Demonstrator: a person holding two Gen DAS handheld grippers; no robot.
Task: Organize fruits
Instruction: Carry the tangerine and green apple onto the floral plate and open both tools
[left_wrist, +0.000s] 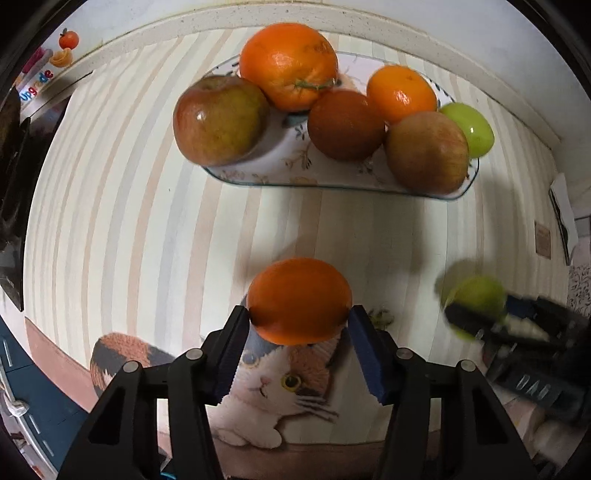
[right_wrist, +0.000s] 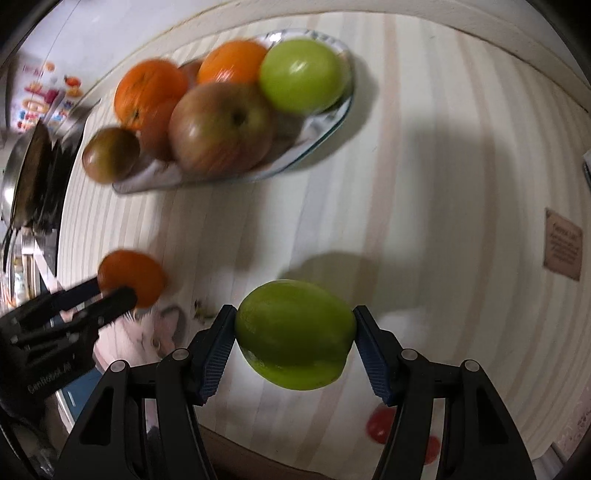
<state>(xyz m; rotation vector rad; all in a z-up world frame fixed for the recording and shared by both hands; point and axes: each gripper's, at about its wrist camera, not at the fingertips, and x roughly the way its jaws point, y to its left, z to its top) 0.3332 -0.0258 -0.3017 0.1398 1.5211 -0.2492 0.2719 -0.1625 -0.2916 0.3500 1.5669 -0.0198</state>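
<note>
Here the left gripper (left_wrist: 299, 325) is clamped on an orange (left_wrist: 299, 301), and the right gripper (right_wrist: 295, 334) squeezes a green apple (right_wrist: 294, 334); both fruits hang above the striped cloth (left_wrist: 147, 221), near side of the plate (left_wrist: 332, 184). That plate, farther off, is already crowded with six fruits. Setting more on the pile could nudge an edge fruit off the rim. The round skins may also slip from pads gripping only their sides.

Light was decent from overhead on my feeds, with soft dark shadows under the fruit on the bench (left_wrist: 147, 221). Glare spots on the apples. Right wrist view was smeared with motion blur, and heavy fisheye bending darkened the edges.
</note>
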